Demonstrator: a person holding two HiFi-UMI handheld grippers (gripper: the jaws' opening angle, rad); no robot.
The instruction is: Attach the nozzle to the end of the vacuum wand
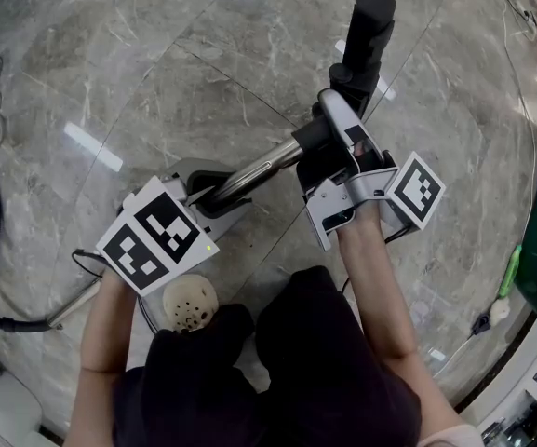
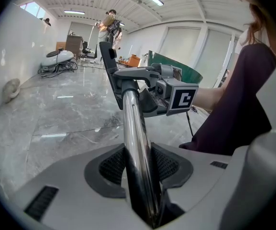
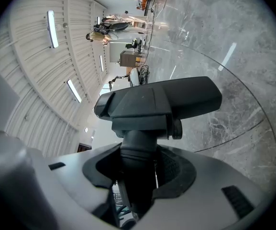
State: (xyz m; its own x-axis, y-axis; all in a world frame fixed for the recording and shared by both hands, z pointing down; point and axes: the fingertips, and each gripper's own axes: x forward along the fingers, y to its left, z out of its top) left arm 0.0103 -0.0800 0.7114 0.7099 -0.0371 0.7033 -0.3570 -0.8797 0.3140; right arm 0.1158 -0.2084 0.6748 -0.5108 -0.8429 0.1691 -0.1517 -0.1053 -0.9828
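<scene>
Head view: the left gripper (image 1: 214, 196) is clamped on the near end of the chrome vacuum wand (image 1: 261, 169). At the wand's far end, the right gripper (image 1: 329, 130) is closed on the neck of the black nozzle (image 1: 370, 28). The neck meets the wand's tip above the marble floor (image 1: 156, 63).

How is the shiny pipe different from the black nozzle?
The wand is shiny silver; the nozzle is dull black. The wand is a thin straight tube; the nozzle is a wide blocky head on a thick neck. The left tool grips the wand; the right tool grips the nozzle's neck. Both are clamped between jaws, above the marble floor.
</scene>
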